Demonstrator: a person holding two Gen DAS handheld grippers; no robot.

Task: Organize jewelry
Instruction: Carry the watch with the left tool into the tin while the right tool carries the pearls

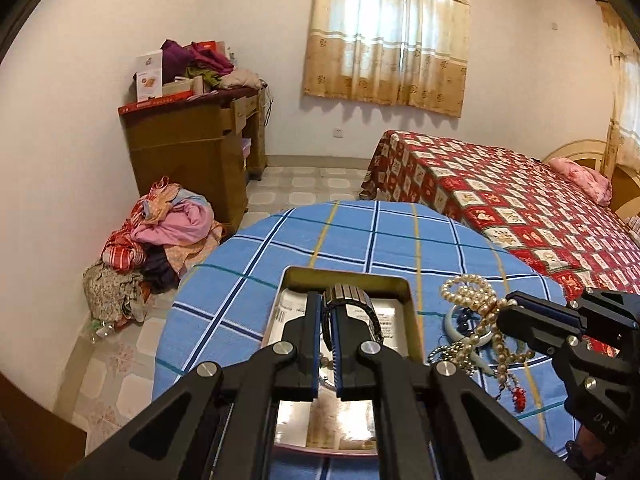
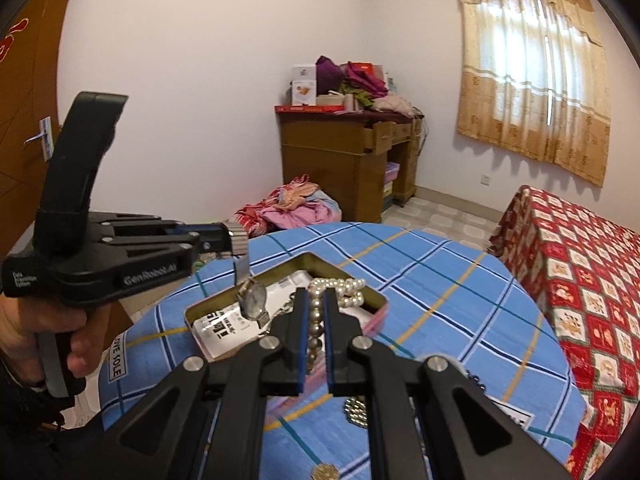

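Note:
An open metal tin point(image 1: 414, 312) point(image 2: 380, 300) with printed paper inside sits on the blue plaid table point(image 1: 360, 236) point(image 2: 460, 292). My left gripper point(image 1: 329, 312) point(image 2: 228, 240) is shut on the metal band of a silver wristwatch point(image 1: 348, 296) point(image 2: 252, 300) and holds it above the tin, the dial hanging down. My right gripper point(image 2: 316, 300) point(image 1: 506, 306) is shut on a pearl necklace point(image 2: 344, 288) point(image 1: 468, 292), lifted beside the tin, its strand dangling.
On the table by the tin lie a pale bangle point(image 1: 452, 320), a dark bead chain point(image 2: 356, 408) and a small red charm point(image 1: 519, 396). A bed with a red quilt point(image 1: 520, 208) stands to the right. A wooden desk point(image 1: 188, 148) and a clothes pile point(image 1: 160, 236) stand beyond.

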